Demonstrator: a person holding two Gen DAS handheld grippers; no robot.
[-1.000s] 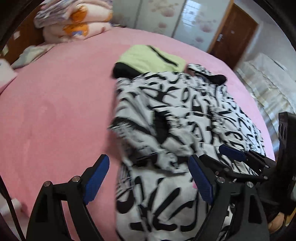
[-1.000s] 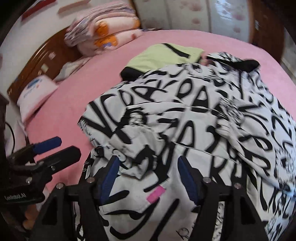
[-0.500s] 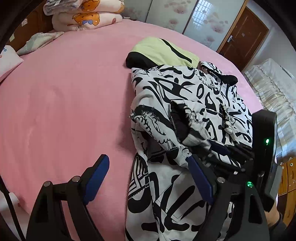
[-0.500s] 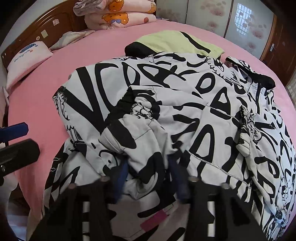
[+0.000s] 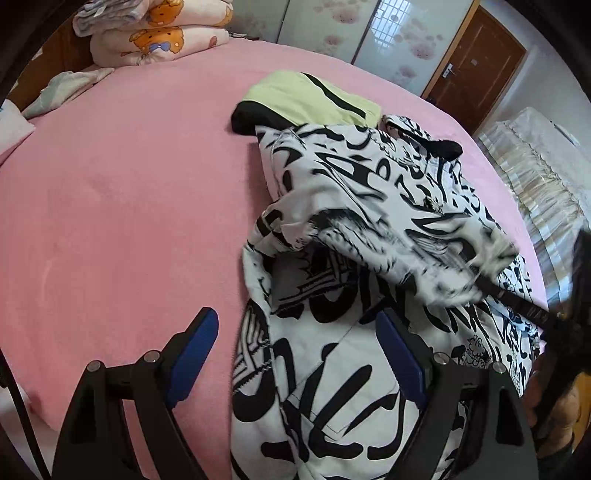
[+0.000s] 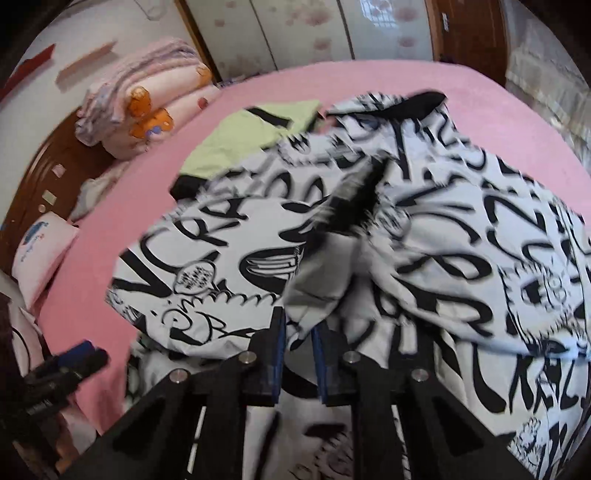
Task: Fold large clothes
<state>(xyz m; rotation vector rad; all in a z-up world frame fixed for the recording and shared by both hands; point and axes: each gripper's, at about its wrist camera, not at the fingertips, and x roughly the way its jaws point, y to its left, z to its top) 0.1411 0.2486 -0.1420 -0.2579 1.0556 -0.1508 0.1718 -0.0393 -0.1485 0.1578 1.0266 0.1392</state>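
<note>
Nearest in the right wrist view, the right gripper (image 6: 297,363) has just been closing and its blue pads now pinch a bunched fold of the black-and-white printed jacket (image 6: 424,258); the cloth rises straight out from between the jaws and drapes away across the pink bed (image 6: 498,110). The pinched part looks like a sleeve or side panel, though blur makes it hard to say which. In the left wrist view the left gripper (image 5: 295,347) hangs with its jaws spread wide and nothing between the pads: the jacket's near hem lies under and just beyond its right finger, while its left finger stands over bare sheet. Ahead of those jaws the lifted flap is stretched toward the right gripper's side, blurred in motion. To do this step well, I judge the right grip should carry the flap across the body of the jacket in one smooth sweep, low enough not to drag the layers beneath, while the left gripper presses or pinches the near hem so the garment does not slide. Beyond the jacket, touching its far edge, lies a folded yellow-green garment (image 5: 314,99); farther still, stacked quilts (image 5: 159,33) sit at the bed's far side.
</note>
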